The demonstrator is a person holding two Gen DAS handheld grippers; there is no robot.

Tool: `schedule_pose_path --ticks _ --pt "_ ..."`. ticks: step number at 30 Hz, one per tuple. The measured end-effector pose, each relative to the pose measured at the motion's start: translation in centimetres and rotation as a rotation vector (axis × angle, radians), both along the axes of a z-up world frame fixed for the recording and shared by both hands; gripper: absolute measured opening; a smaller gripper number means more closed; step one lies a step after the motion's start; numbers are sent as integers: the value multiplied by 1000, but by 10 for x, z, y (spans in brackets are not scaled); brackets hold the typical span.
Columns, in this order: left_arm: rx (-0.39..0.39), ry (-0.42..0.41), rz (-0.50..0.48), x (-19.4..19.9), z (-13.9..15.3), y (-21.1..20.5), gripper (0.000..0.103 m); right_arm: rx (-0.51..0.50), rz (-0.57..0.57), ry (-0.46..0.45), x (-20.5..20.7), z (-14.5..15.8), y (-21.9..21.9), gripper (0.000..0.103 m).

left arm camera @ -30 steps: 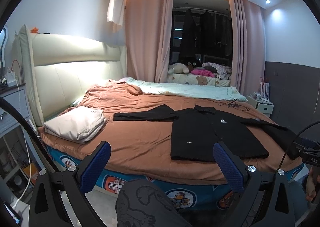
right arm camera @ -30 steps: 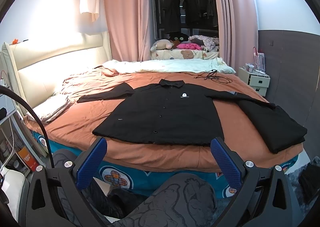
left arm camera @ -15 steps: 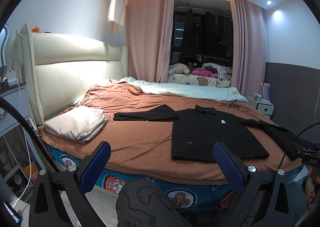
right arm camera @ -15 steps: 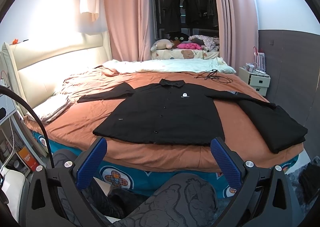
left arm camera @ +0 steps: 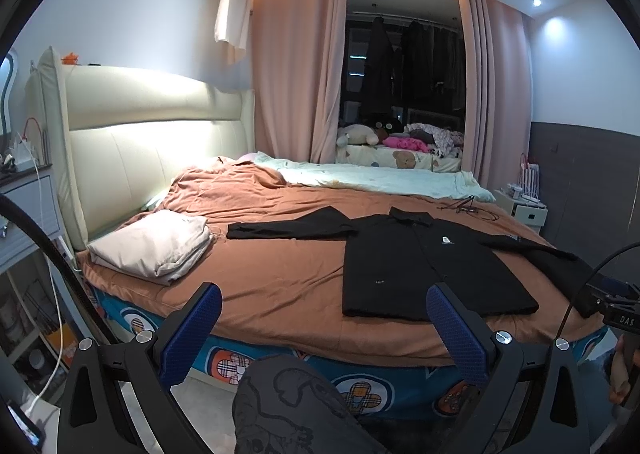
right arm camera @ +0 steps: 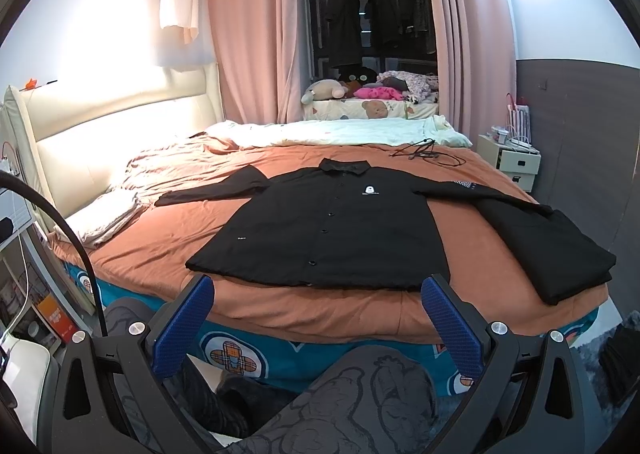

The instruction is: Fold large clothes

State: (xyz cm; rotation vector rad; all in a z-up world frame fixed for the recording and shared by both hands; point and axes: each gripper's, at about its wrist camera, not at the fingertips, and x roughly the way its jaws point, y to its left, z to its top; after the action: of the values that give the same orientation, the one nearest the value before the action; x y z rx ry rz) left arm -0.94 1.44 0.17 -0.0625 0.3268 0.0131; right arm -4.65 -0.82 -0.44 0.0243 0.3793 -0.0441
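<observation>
Nothing had moved since the earlier frames. One black shirt (right arm camera: 332, 230) lay spread flat on the orange bedsheet (right arm camera: 280, 306), its white chest logo unreadable. Both the left gripper (left arm camera: 324, 330) and right gripper (right arm camera: 318, 322) hovered wide apart, empty; "DAS" showed at the left view's edge.

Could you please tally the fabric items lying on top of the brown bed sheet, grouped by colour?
Black: 2, the spread-out black button-up shirt and the folded black garment beside its sleeve.
Beige: 1, the folded beige cloth near the headboard.
Pale mint: 1, the pale mint blanket along the far side.
Total: 4
</observation>
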Motion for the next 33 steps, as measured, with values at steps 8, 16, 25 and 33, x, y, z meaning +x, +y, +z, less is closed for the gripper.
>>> schedule_pose_path --ticks 8,16,25,33 --pt "-4 -2 -1 -1 0 0 103 4 2 -2 -1 0 0 103" --pt "-11 -10 -1 0 3 3 103 6 2 -13 -2 7 -2 103" --pt "-21 7 7 27 3 10 103 2 24 -11 36 11 -2 103" --pt "-25 61 54 84 -3 23 103 -8 85 13 106 13 -6 103"
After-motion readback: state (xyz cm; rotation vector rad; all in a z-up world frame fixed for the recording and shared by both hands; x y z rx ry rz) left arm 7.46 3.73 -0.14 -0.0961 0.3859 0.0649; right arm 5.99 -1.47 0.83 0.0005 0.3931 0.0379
